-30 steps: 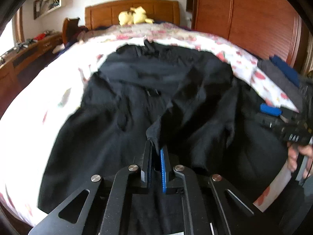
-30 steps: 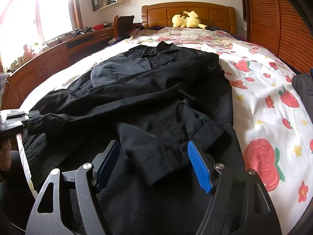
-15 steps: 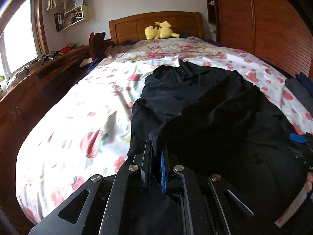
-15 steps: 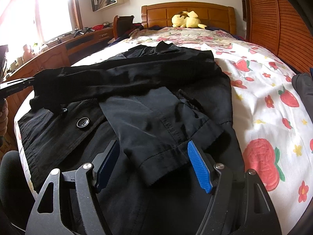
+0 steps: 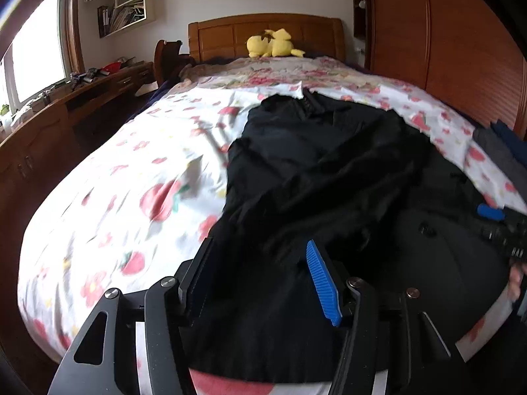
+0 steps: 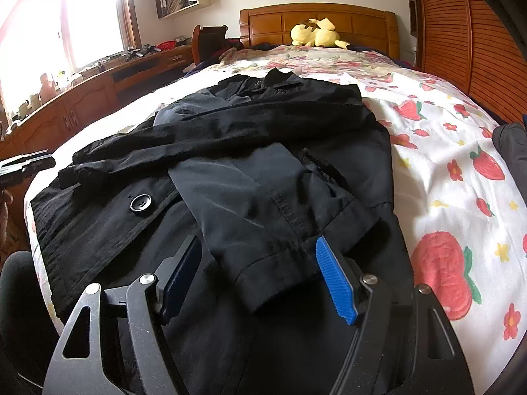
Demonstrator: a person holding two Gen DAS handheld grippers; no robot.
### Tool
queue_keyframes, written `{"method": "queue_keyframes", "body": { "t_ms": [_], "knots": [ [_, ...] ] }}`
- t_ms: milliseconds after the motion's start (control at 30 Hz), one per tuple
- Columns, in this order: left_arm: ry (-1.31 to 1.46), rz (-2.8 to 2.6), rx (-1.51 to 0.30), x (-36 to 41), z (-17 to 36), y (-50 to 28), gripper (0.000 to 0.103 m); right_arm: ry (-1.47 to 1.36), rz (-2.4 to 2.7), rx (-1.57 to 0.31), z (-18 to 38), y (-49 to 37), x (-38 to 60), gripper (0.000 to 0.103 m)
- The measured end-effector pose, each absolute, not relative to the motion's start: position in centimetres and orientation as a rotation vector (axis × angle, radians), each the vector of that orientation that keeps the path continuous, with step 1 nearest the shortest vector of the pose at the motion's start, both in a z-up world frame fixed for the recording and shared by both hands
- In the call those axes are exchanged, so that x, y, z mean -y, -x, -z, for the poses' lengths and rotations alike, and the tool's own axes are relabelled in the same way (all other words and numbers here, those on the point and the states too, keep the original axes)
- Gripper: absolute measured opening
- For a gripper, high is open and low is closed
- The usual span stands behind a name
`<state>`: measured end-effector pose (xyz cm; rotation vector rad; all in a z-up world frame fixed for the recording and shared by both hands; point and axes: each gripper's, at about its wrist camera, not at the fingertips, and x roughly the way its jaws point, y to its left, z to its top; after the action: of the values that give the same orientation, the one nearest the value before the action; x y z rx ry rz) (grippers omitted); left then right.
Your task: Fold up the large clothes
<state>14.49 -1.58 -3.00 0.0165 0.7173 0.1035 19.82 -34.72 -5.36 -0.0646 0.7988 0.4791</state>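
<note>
Two tongs over black coat (image 6: 263, 151) on bed (image 6: 461, 164): my left tongs (image 5: 260, 283) opening, nothing gripped, side panel laid toward three o'clock; right tongs (image 6: 260, 279) wide, straddling sleeve cuff (image 6: 273, 273), ready to tuck.

Black coat (image 6: 263, 138) lies on flowered bed (image 6: 444, 151).

We see two matching handheld grippers. Left gripper (image 5: 260, 283): black metal frame, triangular cutouts in the outer links, silver round-head screws at the pivots, ribbed blue pad on one finger (image 5: 321, 283), the other pad edge-on and dark. Right gripper (image 6: 260, 279): same frame, screws and blue pads, with white lettering on the body beside its blue tip.
</note>
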Motion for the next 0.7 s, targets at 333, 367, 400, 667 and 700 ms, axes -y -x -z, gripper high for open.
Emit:
{"method": "queue_keyframes", "body": {
  "t_ms": [333,367,400,667,700],
  "knots": [
    [-0.013,-0.138,-0.749,0.0,4.2,-11.6,0.059,0.091,-0.465,-0.805,5.8,-19.8,34.3,0.073],
    [-0.009,-0.137,-0.751,0.0,4.1,-11.6,0.059,0.095,-0.458,-0.804,5.8,-19.8,34.2,0.073],
    [-0.006,-0.135,-0.752,-0.2,4.1,-11.5,0.059,0.099,-0.453,-0.803,5.8,-19.8,34.2,0.073],
    [-0.013,-0.107,-0.751,-1.5,4.4,-10.8,0.059,0.137,-0.396,-0.822,4.8,-18.5,35.6,0.073],
    [-0.011,-0.101,-0.756,-1.7,4.6,-10.7,0.059,0.136,-0.385,-0.826,4.6,-18.2,36.3,0.073]
  ]
}}
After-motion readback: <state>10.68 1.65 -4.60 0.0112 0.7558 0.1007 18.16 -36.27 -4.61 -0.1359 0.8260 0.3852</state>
